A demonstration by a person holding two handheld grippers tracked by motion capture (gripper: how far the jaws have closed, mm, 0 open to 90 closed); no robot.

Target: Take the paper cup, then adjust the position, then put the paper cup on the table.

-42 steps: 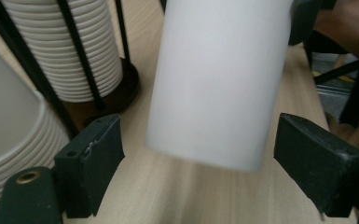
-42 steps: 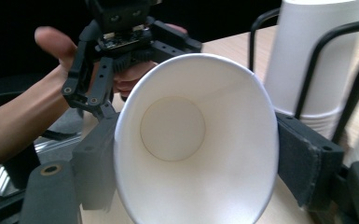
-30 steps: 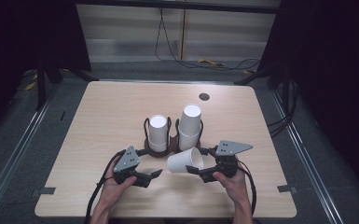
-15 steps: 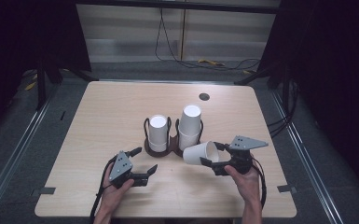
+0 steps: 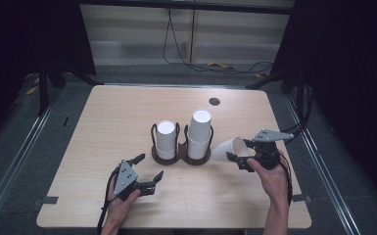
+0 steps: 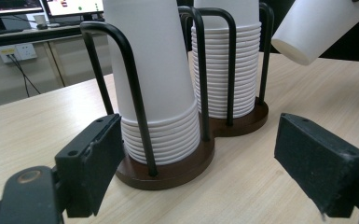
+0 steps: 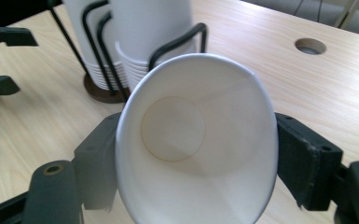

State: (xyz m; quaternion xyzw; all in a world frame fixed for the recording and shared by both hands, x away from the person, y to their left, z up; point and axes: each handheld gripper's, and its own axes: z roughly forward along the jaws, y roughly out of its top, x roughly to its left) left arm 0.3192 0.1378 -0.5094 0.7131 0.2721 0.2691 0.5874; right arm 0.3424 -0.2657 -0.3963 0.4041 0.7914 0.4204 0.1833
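Observation:
A dark wooden cup holder [image 5: 182, 155] with black wire loops stands mid-table and carries two stacks of white paper cups, a shorter left stack [image 5: 165, 139] and a taller right stack [image 5: 200, 129]. My right gripper [image 5: 240, 159] is shut on a single white paper cup [image 5: 227, 148], tilted on its side just right of the holder, above the table. In the right gripper view that cup [image 7: 196, 140] has its mouth toward the camera and is squeezed oval between the jaws. My left gripper [image 5: 147, 169] stands open in front of the holder [image 6: 168, 170], holding nothing.
A round grommet hole [image 5: 214, 101] lies near the table's far edge. Bare wood surrounds the holder on all sides. Cables [image 5: 215, 66] run across the floor behind the table, and dark stands flank it.
My right gripper has carried the single cup to the right and farther away from the stacks. The left gripper has barely moved and stays open.

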